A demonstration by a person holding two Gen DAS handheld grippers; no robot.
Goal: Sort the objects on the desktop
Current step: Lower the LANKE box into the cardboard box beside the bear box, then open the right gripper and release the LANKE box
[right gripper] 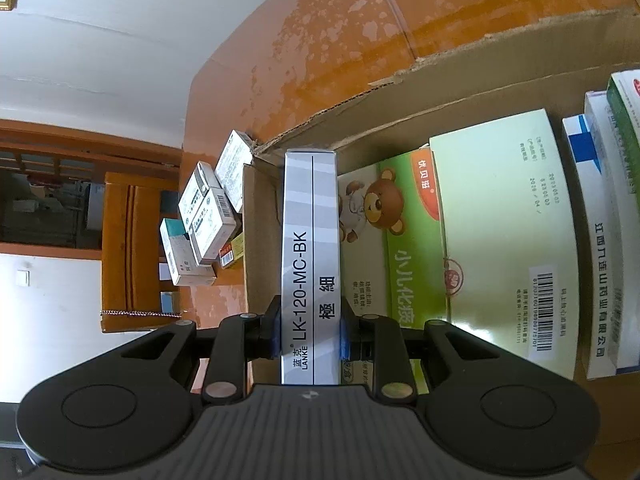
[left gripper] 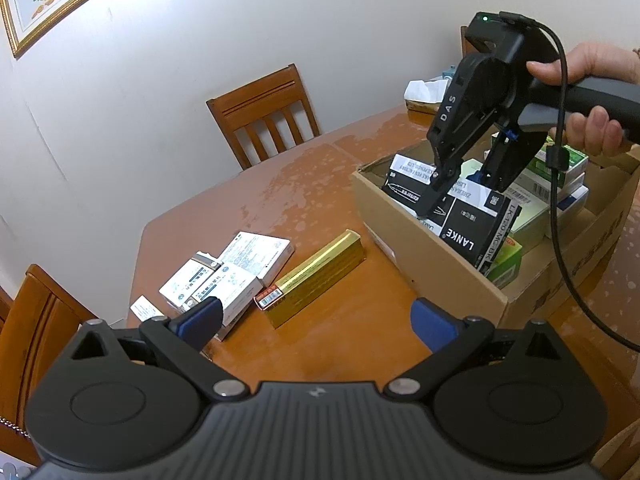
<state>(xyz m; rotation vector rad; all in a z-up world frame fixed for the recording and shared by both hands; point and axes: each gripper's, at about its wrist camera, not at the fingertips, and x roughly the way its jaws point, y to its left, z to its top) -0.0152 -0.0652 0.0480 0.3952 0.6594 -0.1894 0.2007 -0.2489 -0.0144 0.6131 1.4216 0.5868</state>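
Observation:
My right gripper (right gripper: 308,332) is shut on a long black-and-white LANKE pen box (right gripper: 310,240). It holds the box over the left end of an open cardboard box (right gripper: 360,92), above the packs inside. In the left wrist view the right gripper (left gripper: 460,196) reaches down into the cardboard box (left gripper: 440,280) with the LANKE pen box (left gripper: 476,224) tilted between its fingers. My left gripper (left gripper: 318,320) hangs open above the table with nothing between its fingers. Just beyond it lie a gold box (left gripper: 316,276) and several white medicine boxes (left gripper: 228,276).
Inside the cardboard box lie a bear-printed green pack (right gripper: 384,208), a pale green pack (right gripper: 500,220) and blue-and-white packs (right gripper: 592,208). A wooden chair (left gripper: 264,112) stands at the table's far side, another chair (left gripper: 36,320) at the left. A tissue box (left gripper: 424,96) sits behind the cardboard box.

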